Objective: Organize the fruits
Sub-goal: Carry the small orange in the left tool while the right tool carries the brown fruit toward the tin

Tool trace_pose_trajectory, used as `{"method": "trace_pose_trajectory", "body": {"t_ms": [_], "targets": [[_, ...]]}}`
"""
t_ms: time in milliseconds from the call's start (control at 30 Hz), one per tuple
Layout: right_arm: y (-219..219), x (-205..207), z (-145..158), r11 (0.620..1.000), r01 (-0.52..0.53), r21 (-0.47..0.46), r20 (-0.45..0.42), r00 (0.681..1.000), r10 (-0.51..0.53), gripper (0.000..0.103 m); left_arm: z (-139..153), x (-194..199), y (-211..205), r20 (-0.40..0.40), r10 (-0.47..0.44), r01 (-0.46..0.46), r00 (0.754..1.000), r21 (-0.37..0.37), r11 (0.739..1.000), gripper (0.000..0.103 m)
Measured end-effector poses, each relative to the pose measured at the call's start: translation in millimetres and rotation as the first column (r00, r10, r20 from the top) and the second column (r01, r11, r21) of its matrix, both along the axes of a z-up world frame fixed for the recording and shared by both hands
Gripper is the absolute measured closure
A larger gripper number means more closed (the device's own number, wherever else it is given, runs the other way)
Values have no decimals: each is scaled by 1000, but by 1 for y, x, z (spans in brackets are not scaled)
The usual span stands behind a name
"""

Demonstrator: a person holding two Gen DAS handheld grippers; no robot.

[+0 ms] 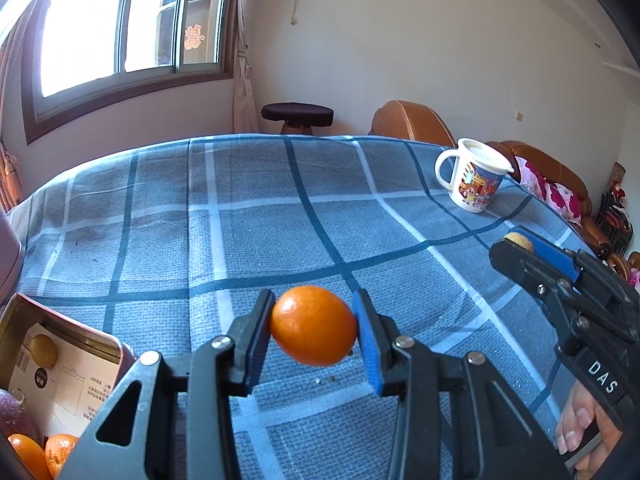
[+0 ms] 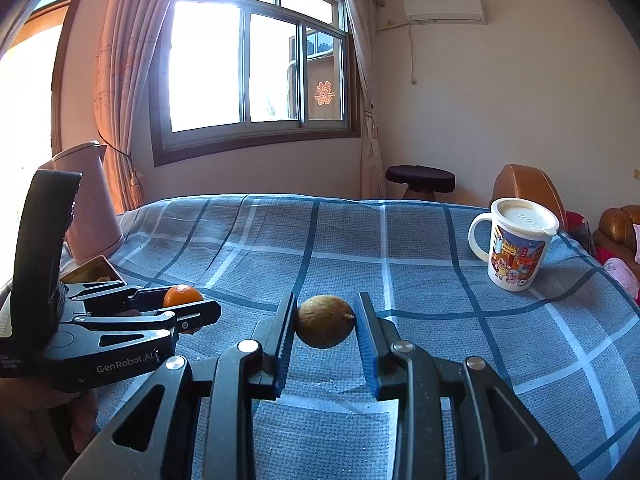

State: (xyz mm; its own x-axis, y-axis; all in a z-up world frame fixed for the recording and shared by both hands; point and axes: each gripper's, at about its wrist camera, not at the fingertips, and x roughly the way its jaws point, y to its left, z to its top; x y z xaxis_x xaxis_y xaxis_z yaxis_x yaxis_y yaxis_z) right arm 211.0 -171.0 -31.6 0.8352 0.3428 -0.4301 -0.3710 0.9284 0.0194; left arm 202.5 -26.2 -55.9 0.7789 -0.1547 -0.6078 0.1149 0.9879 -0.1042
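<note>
My left gripper (image 1: pixel 314 322) is shut on a small orange fruit (image 1: pixel 313 325), held above the blue checked tablecloth (image 1: pixel 240 220). The same gripper (image 2: pixel 188 304) and orange fruit (image 2: pixel 182 295) appear at the left of the right wrist view. My right gripper (image 2: pixel 325 320) is shut on a round brown-green fruit (image 2: pixel 325 321), also held over the cloth. In the left wrist view this right gripper (image 1: pixel 520 246) enters from the right, with the brown fruit (image 1: pixel 519 241) partly hidden between its pads. An open box (image 1: pixel 60 364) at the lower left holds a yellowish fruit (image 1: pixel 43 350), two orange fruits (image 1: pixel 60 450) and a purple one (image 1: pixel 14 414).
A lidded cartoon mug (image 1: pixel 474 180) stands at the table's far right. A pink kettle (image 2: pixel 90 204) stands at the far left beside the box. Beyond the table are a dark stool (image 1: pixel 298 116), a brown sofa (image 1: pixel 560 184) and a window. A hand (image 1: pixel 580 428) grips the right gripper's handle.
</note>
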Motion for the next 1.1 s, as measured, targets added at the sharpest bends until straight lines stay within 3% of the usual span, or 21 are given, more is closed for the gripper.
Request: {"method": "trace_pose_trajectory", "body": {"t_ms": [1100], "targets": [[-2,-20,7,1000,-3,15,101,995,1,72,17,-37,-11,181,39,-57,983,97,994,61]]}}
